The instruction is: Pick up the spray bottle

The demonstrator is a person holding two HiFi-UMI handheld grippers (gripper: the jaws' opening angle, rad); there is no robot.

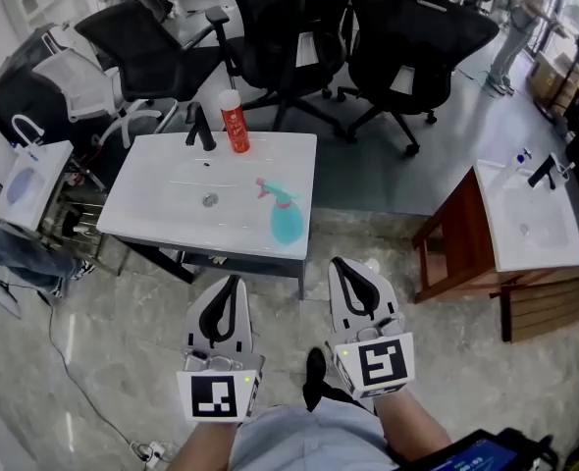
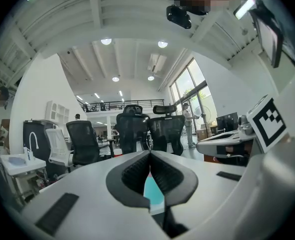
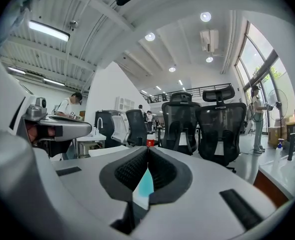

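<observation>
Spray bottle (image 1: 285, 216), teal, lies on the white sink surface (image 1: 162, 199) ahead of the left gripper (image 1: 234, 281) and right gripper (image 1: 341, 263), both with jaws pressed together. Beyond stand a red can (image 1: 235, 121), label unreadable, and black office chairs (image 1: 289, 27).

Open-plan office-lab: mesh office chairs (image 1: 299, 27), freestanding sinks (image 1: 152, 214), mezzanine (image 2: 107, 104), high ceiling.

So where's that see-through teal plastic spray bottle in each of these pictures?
Head view: teal spray bottle on the white sink top's right side.
Left gripper view: a teal sliver, low centre, between the jaws.
Right gripper view: the same, low centre.
Shared landmark: the black mesh office chairs behind it.
</observation>
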